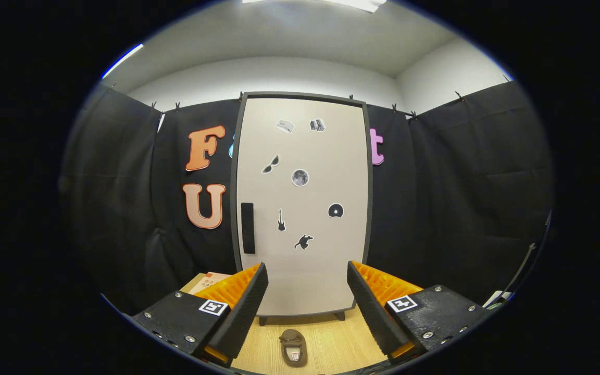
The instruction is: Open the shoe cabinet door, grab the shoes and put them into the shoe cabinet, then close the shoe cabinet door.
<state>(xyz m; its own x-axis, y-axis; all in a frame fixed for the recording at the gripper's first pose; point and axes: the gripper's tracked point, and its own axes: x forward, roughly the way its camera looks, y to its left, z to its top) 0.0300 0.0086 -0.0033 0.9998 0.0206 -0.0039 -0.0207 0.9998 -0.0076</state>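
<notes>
I am at the very start as far as I can judge: the shoe cabinet [300, 208] stands shut in front of me, its door [305, 271] flush in the dark frame, so opening it, loading the shoe and closing it again are all left to do. My gripper [308, 302] is spread wide with nothing between its fingers, and it hangs in the air, well apart from the cabinet.

The shoe [294, 347] lies on the wooden floor [331, 338], low between my two fingers and just in front of the cabinet's foot, toe pointing toward the door. I can see one shoe; whether a second lies nearby I cannot tell. It is a dull brown, soft-looking slipper shape with a rounded outline and a small pale tag at its heel end. I judge it will give a little under the pads.

The door is a tall, smooth, pale panel with rounded corners and a matte finish, dotted with small flat stickers [300, 177]. A slim black upright handle [248, 227] sits near its left edge, about halfway down, so I expect the door to swing from the right side. Short dark feet lift the cabinet off the floor. The floor itself is light wood grain, flat and clean. A cardboard box [207, 283] peeks out left of the cabinet, behind my left finger.

The inner faces of my fingers look ribbed.
</notes>
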